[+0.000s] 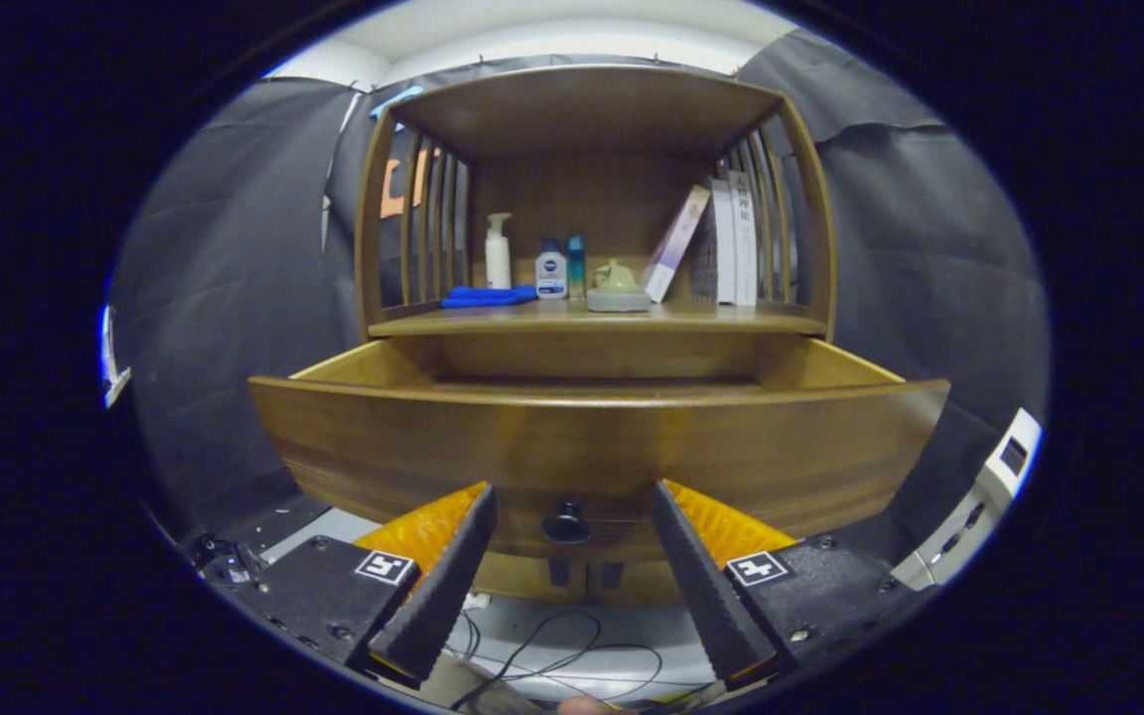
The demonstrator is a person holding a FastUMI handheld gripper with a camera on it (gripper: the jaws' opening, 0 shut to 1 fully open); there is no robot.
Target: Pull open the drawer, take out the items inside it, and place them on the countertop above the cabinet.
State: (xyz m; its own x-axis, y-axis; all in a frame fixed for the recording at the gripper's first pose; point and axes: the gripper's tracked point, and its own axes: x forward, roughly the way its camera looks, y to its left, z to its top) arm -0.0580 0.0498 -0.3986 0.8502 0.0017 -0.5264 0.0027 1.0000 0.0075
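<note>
The wooden cabinet's drawer (592,447) stands pulled out toward me, its curved front panel filling the space just ahead of my fingers. Its small dark round knob (566,523) sits between my fingertips without either of them touching it. My gripper (572,506) is open, one finger on each side of the knob. The inside of the drawer is hidden behind the front panel. Above it lies the countertop (731,318), carrying a folded blue cloth (489,296), a white pump bottle (499,252), a white bottle with a blue cap (551,270), a slim teal bottle (577,266) and a green ornament (618,286).
Several books (721,243) lean at the countertop's right end, under a wooden top shelf (592,109) with slatted sides. Below the drawer, cables (552,655) trail over a pale floor. A white device (989,487) stands to the right of the cabinet.
</note>
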